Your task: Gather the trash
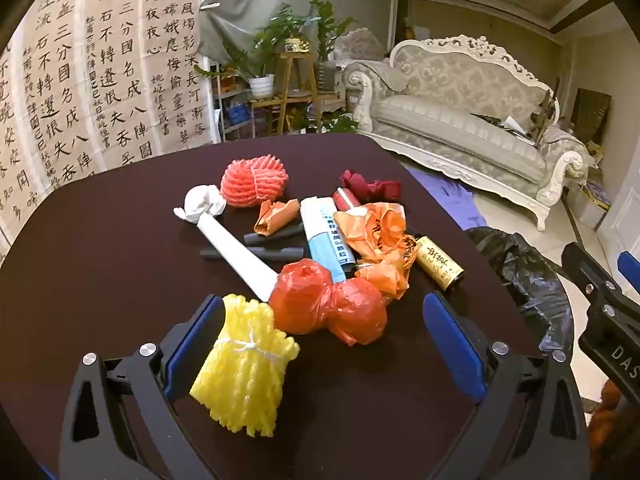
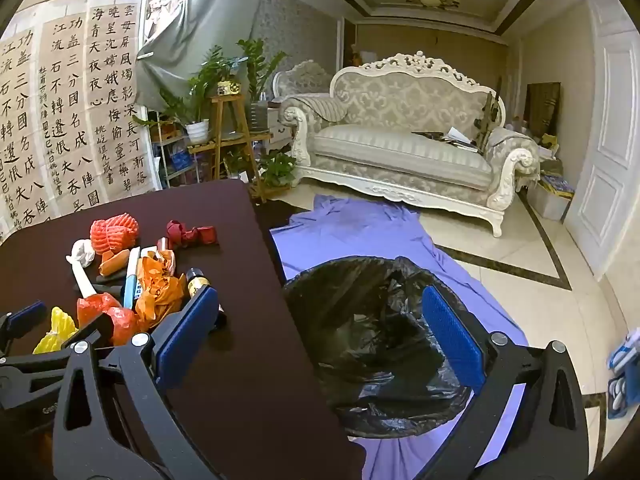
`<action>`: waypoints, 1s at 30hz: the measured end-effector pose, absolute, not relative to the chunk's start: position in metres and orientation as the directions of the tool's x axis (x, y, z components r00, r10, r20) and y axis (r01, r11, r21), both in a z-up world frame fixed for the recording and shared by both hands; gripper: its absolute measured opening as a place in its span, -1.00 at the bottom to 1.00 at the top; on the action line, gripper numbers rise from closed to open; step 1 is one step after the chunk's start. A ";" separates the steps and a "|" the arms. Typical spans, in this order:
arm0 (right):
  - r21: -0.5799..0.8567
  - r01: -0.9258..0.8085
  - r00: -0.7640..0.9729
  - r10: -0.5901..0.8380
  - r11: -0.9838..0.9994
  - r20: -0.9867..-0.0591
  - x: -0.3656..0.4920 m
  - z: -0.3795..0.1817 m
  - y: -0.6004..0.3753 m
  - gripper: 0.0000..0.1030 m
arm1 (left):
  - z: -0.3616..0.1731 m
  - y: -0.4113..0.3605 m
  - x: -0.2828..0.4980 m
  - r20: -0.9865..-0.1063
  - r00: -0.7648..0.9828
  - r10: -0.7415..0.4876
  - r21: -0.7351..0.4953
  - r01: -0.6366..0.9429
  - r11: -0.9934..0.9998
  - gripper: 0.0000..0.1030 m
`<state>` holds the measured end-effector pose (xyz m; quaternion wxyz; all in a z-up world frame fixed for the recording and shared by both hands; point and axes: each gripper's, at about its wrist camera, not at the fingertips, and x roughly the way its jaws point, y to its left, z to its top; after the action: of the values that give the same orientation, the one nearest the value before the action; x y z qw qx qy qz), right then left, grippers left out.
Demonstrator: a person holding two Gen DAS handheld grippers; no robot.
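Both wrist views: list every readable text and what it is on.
"功盖三分国 名成八阵图 江流石不转 遗恨失吞吴": hanging paper calligraphy sheets.
"DAS", cut off at the frame edge: black right gripper body.
Blue-and-white flat packet: print too blurred.
Black-and-gold cylindrical roll: gold characters unreadable.

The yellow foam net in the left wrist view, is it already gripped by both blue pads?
No, the yellow foam net lies beside one pad only, the left gripper wide open.

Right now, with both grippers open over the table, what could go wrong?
1. The yellow foam-net bundle lies against one finger of the open left gripper; closing may push it aside.
2. The crumpled red plastic bag sits close and could be caught too.
3. The black-lined trash bin stands beside the table edge; a drop may miss.
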<state>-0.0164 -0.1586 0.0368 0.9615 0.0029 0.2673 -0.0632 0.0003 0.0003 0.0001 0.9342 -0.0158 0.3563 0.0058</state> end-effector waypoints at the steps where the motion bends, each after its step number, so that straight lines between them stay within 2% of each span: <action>1: -0.029 0.122 0.850 -0.119 0.992 -0.512 -0.017 0.037 -0.159 0.92 | 0.001 0.000 0.000 -0.664 0.748 0.002 -0.023 -0.022 0.999 0.87; 10: -0.030 0.124 0.849 -0.122 0.992 -0.514 -0.019 0.038 -0.159 0.92 | -0.012 0.006 -0.008 -0.656 0.754 0.021 -0.008 -0.034 0.999 0.87; 30: -0.030 0.146 0.841 -0.140 0.989 -0.523 -0.029 0.042 -0.171 0.92 | 0.003 0.001 -0.011 -0.655 0.755 0.026 -0.005 -0.039 0.999 0.87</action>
<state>-0.0293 -0.1714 0.0422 0.9594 0.0052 0.2721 -0.0745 -0.0109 0.0013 0.0028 0.9368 -0.0094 0.3493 0.0175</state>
